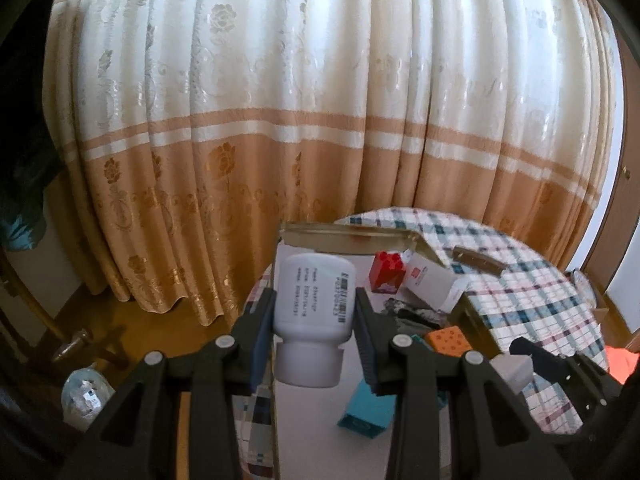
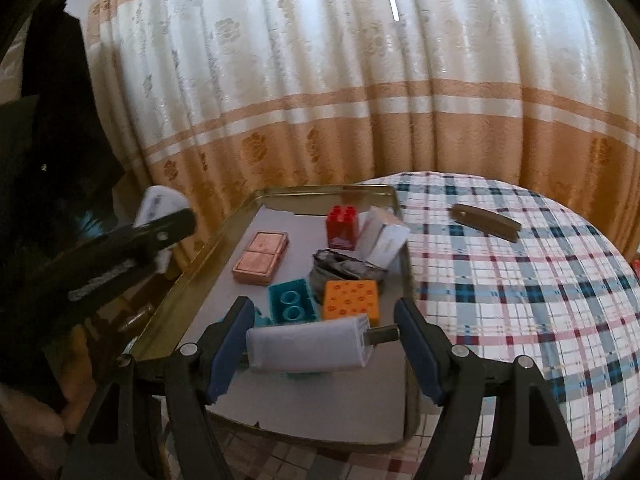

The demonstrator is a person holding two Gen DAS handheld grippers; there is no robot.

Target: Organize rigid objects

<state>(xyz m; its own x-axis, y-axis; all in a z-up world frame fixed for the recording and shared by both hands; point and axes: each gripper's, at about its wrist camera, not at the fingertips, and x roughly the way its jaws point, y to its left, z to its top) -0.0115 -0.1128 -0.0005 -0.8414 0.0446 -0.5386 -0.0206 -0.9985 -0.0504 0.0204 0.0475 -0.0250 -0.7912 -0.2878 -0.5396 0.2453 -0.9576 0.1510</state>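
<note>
**Both grippers loaded over the tin tray**

The left gripper [image 1: 316, 320] clamped a white pill bottle [image 1: 314, 312], its long axis running near-to-far, cap toward the camera. The right gripper [image 2: 324, 344] pinched a white charger [image 2: 308, 346] lengthwise, its plug pointing right. Below, the tin tray [image 2: 192, 264] held a red brick [image 2: 341, 226], teal brick [image 2: 291, 302], orange block [image 2: 351, 298], pink box [image 2: 262, 257] and white carton [image 2: 382, 240].

3 toy bricks [image 2: 341, 226], 2 boxes [image 2: 382, 240], 1 btl [image 1: 314, 304].
</note>
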